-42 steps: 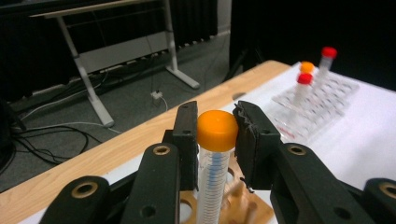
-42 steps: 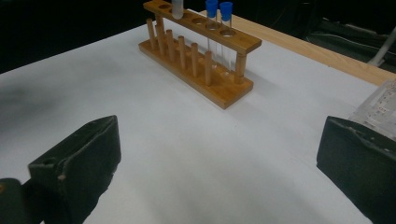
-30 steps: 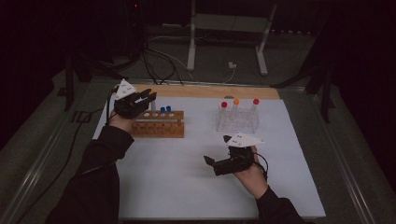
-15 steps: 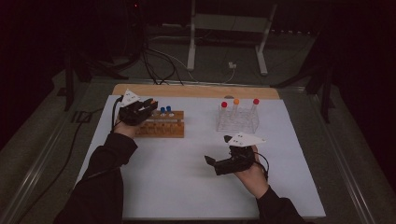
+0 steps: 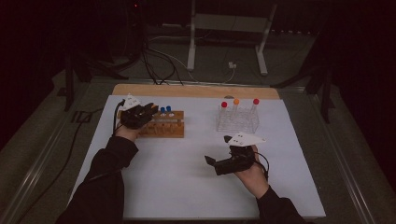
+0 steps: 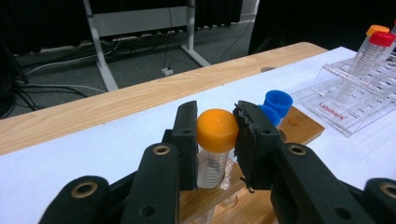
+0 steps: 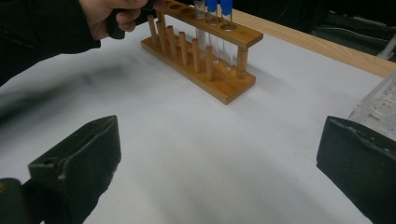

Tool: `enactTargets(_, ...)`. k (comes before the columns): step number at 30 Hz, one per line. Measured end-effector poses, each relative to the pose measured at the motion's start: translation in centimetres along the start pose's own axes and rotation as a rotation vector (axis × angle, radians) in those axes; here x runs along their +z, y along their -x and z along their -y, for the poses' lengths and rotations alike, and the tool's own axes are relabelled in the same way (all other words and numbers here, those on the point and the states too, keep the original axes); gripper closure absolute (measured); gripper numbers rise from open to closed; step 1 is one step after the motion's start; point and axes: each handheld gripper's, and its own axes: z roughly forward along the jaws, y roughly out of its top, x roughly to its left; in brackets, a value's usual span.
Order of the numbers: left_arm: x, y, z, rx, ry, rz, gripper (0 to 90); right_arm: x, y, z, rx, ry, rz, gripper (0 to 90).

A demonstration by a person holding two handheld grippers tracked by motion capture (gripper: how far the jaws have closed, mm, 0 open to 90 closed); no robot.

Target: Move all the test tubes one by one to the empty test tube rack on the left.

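An orange-capped tube stands upright in my left gripper, whose jaws are shut on it just below the cap, its lower end down in the wooden rack. Two blue-capped tubes stand in the rack just beyond. From above, the left gripper sits over the left end of the wooden rack. My right gripper rests low over the white mat, jaws wide open with nothing between them; its view faces the wooden rack.
A clear plastic rack at the back right holds red-capped and orange-capped tubes. A white mat covers the table, with a wooden strip along its far edge. A metal stand and cables lie on the floor behind.
My left gripper has come down with the orange-capped tube onto the wooden rack's left end. The right gripper has stayed where it was.
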Motion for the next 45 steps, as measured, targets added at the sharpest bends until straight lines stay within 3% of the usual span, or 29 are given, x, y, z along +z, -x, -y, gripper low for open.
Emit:
enactTargets(9, -0.2, 0.1, -0.4, 0.022, -0.043, -0.006, 69.4, -0.3, 0.1, -0.2, -0.003, 0.011, -0.002, 0.0)
enactTargets(15, -1.4, 0.4, -1.0, 0.031, -0.030, 0.001, 55.8, -1.0, 1.1, -0.7, 0.013, 0.036, 0.017, 0.0)
enactTargets(19, -2.7, 0.8, -1.6, 0.042, -0.011, 0.013, 42.4, -1.9, 2.4, -1.3, 0.036, 0.084, 0.030, 0.0)
enactTargets(25, -4.9, 2.0, -2.3, 0.046, 0.002, 0.077, 28.5, -2.6, 4.3, -2.1, 0.039, 0.097, 0.055, 0.0)
enactTargets(32, -7.0, 3.6, -1.9, 0.073, -0.016, 0.148, 9.3, -2.3, 6.8, -2.2, 0.045, 0.078, 0.138, 0.0)
enactTargets(39, -8.9, 5.5, -0.1, 0.096, -0.031, 0.217, 3.1, -1.1, 9.9, -1.6, 0.103, 0.059, 0.232, 0.5)
enactTargets(41, -9.3, 6.0, 0.6, 0.099, -0.037, 0.232, 3.1, -0.7, 10.7, -1.6, 0.131, 0.056, 0.269, 10.2)
enactTargets(43, -9.6, 6.5, 1.3, 0.107, -0.043, 0.238, 3.1, -0.3, 11.3, -1.5, 0.146, 0.045, 0.294, 13.8)
enactTargets(45, -9.7, 6.9, 2.0, 0.106, -0.050, 0.252, 3.1, 0.1, 11.8, -1.4, 0.153, 0.035, 0.290, 20.5)
